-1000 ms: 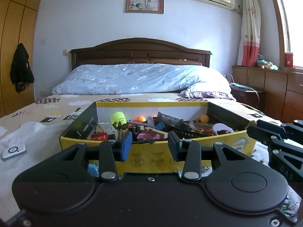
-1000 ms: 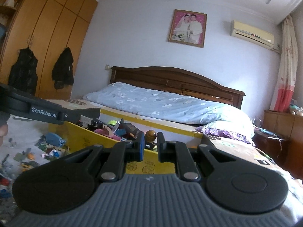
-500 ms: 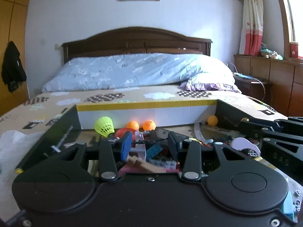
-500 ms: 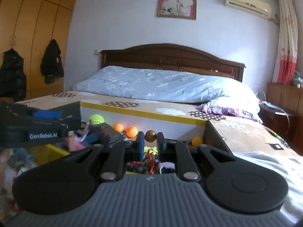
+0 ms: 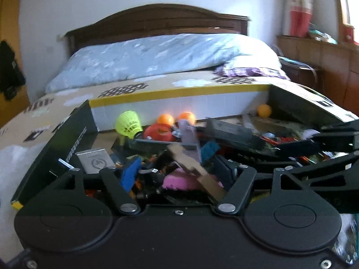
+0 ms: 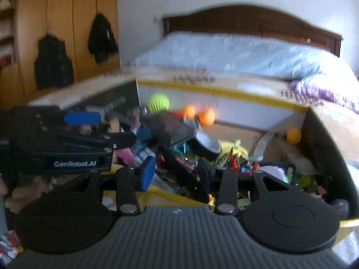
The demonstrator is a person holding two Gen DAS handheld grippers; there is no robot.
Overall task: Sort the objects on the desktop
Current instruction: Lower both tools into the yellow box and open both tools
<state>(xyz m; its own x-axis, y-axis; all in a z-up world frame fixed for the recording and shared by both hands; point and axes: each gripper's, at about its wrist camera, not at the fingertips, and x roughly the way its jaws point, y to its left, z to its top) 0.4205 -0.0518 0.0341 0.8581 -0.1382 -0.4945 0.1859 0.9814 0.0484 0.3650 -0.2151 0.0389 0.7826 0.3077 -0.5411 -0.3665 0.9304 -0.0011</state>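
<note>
Left gripper (image 5: 179, 174) low in the left wrist frame, jaws opening, nothing pinched between the pads; blue pad (image 5: 130, 176) at lower left of centre, tilted over the clutter. Poised above a pink piece (image 5: 177, 181) and a tan wooden strip (image 5: 195, 168), both seen through the gap, contact not clear through the blur.

Right gripper (image 6: 177, 176) low in the right wrist frame, jaws likewise opening, gripping nothing, hanging over the near yellow rim of the box. Same gripper visible as black fingers entering from the right edge of the left wrist view.

Around both tools: open cardboard box (image 5: 179, 92) with yellow edging, black side flaps and a white inner back wall, filling the middle of each frame, resting on the bed. Crammed inside: a jumble of small desktop objects. Toward the back wall, upper centre: neon-yellow shuttlecock (image 5: 129, 123), two orange balls (image 5: 165, 119) side by side, a red round piece (image 5: 159, 132) just in front. Third orange ball (image 5: 264, 111) in the far right corner. Silver card (image 5: 96, 160) at lower left of the heap, near the black flap. Dark tape roll (image 6: 206, 144) mid-frame in the right wrist view, beside yellow and green scraps.

Beyond the box: pale blue duvet (image 5: 161, 53) and dark wooden headboard (image 5: 157, 20) across the upper frame.
</note>
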